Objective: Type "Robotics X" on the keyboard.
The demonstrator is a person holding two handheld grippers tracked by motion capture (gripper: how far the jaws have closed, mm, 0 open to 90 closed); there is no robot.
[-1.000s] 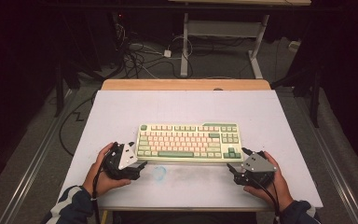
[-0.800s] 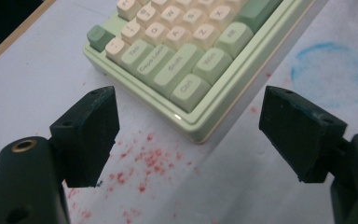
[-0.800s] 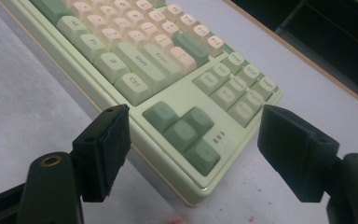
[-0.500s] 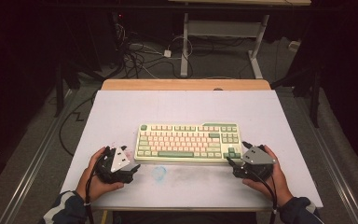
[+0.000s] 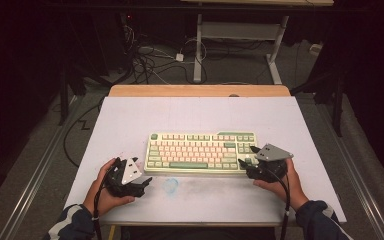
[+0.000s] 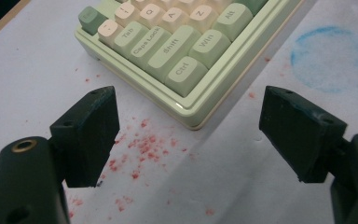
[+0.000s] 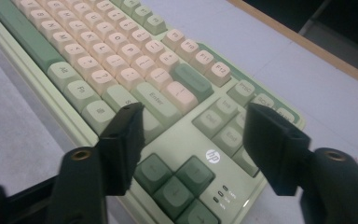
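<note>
A pale green keyboard (image 5: 202, 152) with cream and green keys lies in the middle of the white table (image 5: 200, 115). My left gripper (image 5: 144, 182) rests near the keyboard's front left corner, and its jaws stand wide apart. In the left gripper view, the left gripper (image 6: 193, 135) points at that keyboard (image 6: 177, 51) corner, and nothing lies between the pads. My right gripper (image 5: 246, 161) hovers over the keyboard's right end. In the right gripper view, the right gripper (image 7: 198, 140) hangs above the keyboard (image 7: 121, 60), over its arrow keys (image 7: 175, 184). Its jaws have just been closing and grip nothing.
A faint blue ring stain (image 5: 170, 185) marks the table between the hands, and red specks (image 6: 144, 144) dot the surface by the left gripper. A wooden strip (image 5: 200, 90) runs along the table's far edge. Cables (image 5: 150, 60) and a desk frame (image 5: 240, 35) stand on the floor beyond.
My right gripper has moved left and away from the person, from beside the keyboard to over its right end, and its jaws stand closer together. The left hand has stayed about where it was.
</note>
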